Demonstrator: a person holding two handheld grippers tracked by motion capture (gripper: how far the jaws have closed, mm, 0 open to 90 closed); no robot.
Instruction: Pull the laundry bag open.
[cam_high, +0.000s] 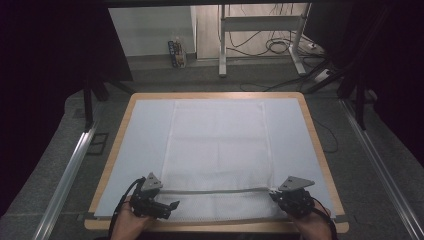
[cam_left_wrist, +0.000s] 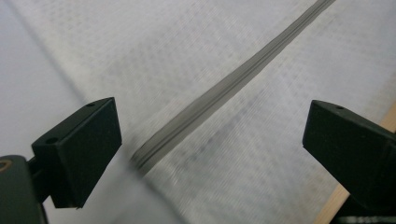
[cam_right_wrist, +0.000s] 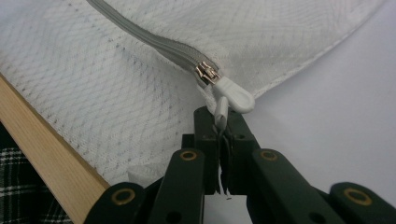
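A white mesh bag lies flat on the covered table, with a grey zipper running across its near end. My left gripper is at the zipper's left end. In the left gripper view its jaws stand wide open on either side of the zipper, touching nothing. My right gripper is at the zipper's right end. The right gripper view shows the metal slider and its white pull tab, with the right gripper shut on the tab's lower end.
A pale cloth covers the table, and the wooden rim shows around it. The near wooden edge runs close beside the bag. Beyond the table are a desk frame, cables and a small carton on the floor.
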